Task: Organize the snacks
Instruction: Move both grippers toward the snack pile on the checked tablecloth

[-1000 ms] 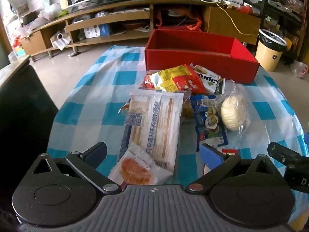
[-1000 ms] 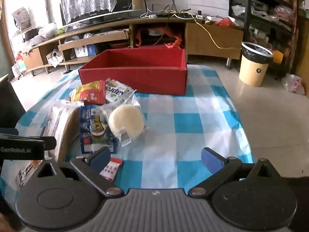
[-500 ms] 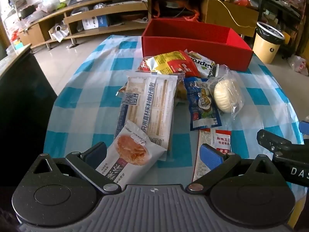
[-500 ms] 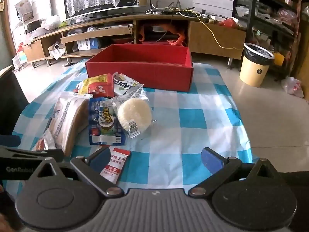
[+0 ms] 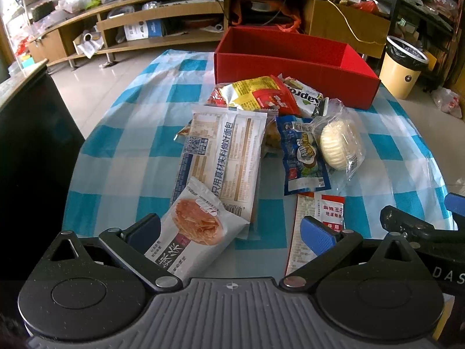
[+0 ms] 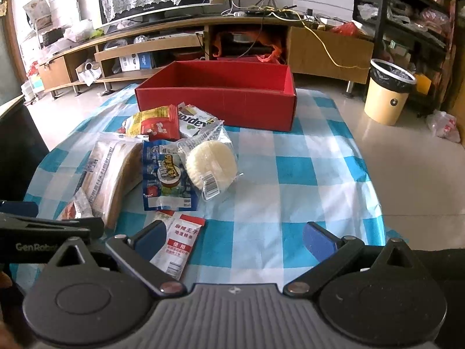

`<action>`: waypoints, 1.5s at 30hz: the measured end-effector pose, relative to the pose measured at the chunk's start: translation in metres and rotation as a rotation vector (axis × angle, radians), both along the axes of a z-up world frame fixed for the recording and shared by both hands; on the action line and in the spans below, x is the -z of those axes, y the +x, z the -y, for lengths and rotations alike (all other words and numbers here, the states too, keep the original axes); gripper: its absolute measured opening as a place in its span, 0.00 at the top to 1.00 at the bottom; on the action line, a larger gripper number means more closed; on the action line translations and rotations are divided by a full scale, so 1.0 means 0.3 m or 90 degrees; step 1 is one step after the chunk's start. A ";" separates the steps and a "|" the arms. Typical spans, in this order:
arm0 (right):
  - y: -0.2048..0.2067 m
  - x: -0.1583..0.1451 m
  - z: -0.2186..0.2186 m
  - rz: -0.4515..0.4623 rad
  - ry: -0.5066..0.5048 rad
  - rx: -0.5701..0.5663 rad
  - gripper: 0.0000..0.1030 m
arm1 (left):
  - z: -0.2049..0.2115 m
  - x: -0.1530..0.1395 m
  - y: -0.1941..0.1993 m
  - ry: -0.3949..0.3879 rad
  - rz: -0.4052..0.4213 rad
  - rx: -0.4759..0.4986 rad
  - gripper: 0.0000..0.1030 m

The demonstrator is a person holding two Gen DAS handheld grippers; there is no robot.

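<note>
Both claws wide open, nothing grabbed yet

Left claw (image 5: 231,231) frames the grey cracker pouch (image 5: 197,226), right claw (image 6: 234,237) the white-red sachet (image 6: 178,242); probably nearest picks first. Further on, the bread bag (image 5: 223,157), then the empty red box (image 6: 221,96) across the counter (image 6: 290,174).

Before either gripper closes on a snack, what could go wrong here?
1. The wafer pouch rests partly on the bread bag; the open left gripper might pinch both.
2. The round cake in its clear wrap overlaps the blue pack, so lifting one may drag the other.
3. The red sachet lies flat near the table edge, by the open right gripper; its fingers may slide over it or push it off.
</note>
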State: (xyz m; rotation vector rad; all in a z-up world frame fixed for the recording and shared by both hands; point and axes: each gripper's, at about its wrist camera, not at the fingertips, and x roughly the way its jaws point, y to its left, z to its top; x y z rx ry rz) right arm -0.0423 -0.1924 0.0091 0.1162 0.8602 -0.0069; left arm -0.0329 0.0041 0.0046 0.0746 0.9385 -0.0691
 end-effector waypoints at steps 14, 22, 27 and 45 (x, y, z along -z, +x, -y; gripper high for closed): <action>-0.009 -0.005 -0.002 -0.006 0.005 0.001 0.05 | -0.006 -0.002 0.000 -0.006 0.002 -0.003 0.00; -0.011 0.003 0.002 -0.013 0.009 0.003 0.05 | -0.010 0.001 -0.001 -0.007 0.002 -0.003 0.00; -0.010 0.007 0.002 -0.016 0.011 0.004 0.05 | -0.010 0.001 -0.001 -0.008 0.001 -0.003 0.00; -0.007 0.023 -0.001 -0.036 0.022 0.005 0.05 | -0.012 0.008 -0.001 -0.009 -0.009 -0.006 0.02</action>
